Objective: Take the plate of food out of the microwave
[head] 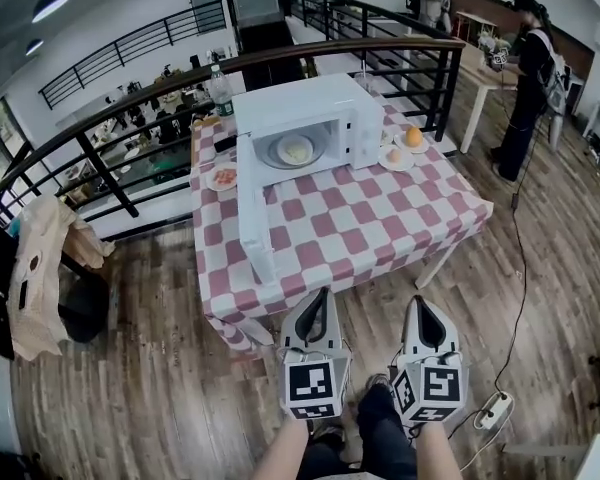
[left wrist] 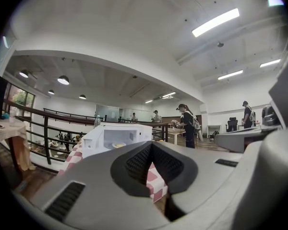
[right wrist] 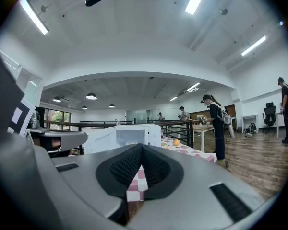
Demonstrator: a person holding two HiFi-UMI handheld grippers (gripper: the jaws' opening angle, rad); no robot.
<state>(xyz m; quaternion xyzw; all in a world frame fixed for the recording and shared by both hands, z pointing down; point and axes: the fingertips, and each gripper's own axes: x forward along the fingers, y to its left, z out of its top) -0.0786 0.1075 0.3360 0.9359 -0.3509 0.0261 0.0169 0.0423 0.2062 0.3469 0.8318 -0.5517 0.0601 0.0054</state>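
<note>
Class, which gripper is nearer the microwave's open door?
Left. The left gripper sits near the lower end of the open door, short of the table. The right gripper is beside it, farther from the door.

Seen from the head view, the person's left grey plastic gripper (head: 318,295) and right grey plastic gripper (head: 420,305) are held side by side. They point forward and about level, ahead of two bare forearms (head: 280,450). Both pairs of ribbed black jaws are closed together, nothing between them. Each gripper carries a black-and-white marker cube (head: 311,382).
</note>
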